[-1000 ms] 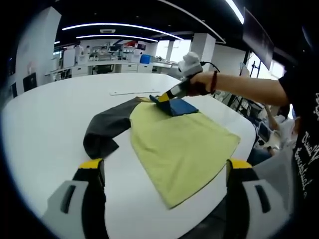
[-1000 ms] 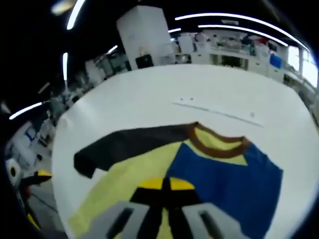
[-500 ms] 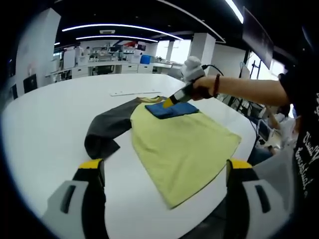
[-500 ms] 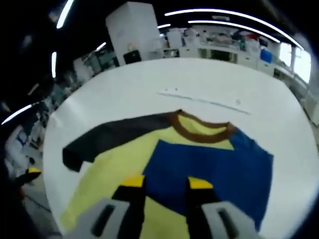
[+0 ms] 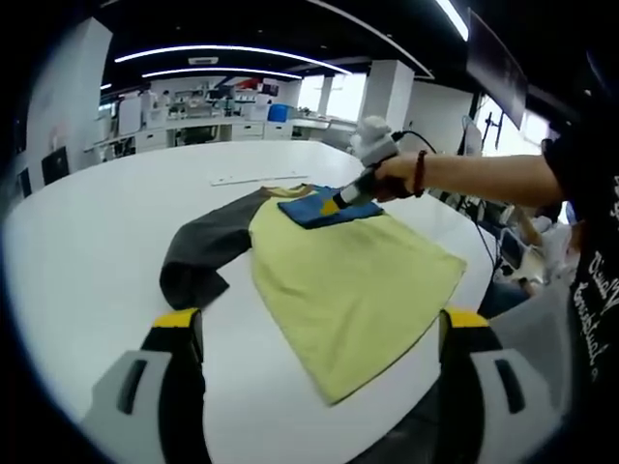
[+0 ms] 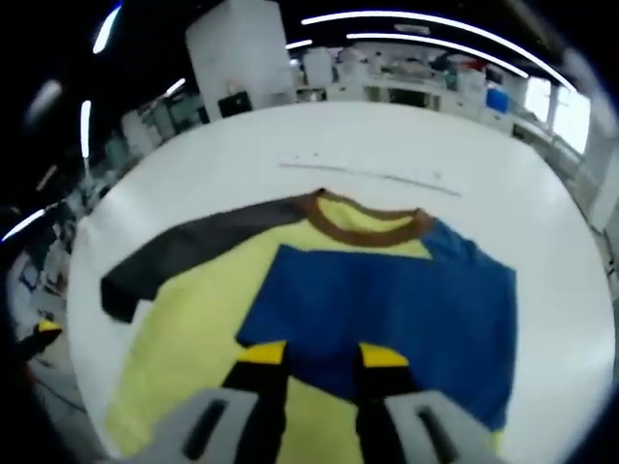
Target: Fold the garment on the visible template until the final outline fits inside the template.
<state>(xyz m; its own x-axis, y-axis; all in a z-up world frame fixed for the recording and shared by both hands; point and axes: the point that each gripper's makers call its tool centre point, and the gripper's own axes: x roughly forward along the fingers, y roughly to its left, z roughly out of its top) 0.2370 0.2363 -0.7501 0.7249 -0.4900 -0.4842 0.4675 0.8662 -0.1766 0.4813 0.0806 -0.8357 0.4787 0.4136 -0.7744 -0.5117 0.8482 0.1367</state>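
The garment lies flat on the white table (image 5: 87, 242). It has a yellow body (image 5: 353, 280), a brown collar (image 6: 368, 220) and a dark grey sleeve (image 5: 208, 251) stretched out to one side. Its blue sleeve (image 6: 387, 300) is folded over the upper body. My right gripper (image 6: 322, 356) hovers open just above the blue sleeve's near edge, with nothing between its fingers. In the left gripper view a hand holds that right gripper (image 5: 343, 200) at the blue sleeve (image 5: 324, 208). My left gripper (image 5: 321, 324) is wide open near the garment's hem, holding nothing.
A thin pale strip (image 6: 368, 176) lies on the table beyond the collar. The person's arm (image 5: 474, 174) reaches in from the right of the left gripper view. The table's rounded edge (image 5: 455, 222) runs close behind the garment. Desks and shelves stand far off.
The right gripper went from shut on the blue sleeve to open, laying it flat over the yellow body, then drew back a little. The left gripper stayed still.
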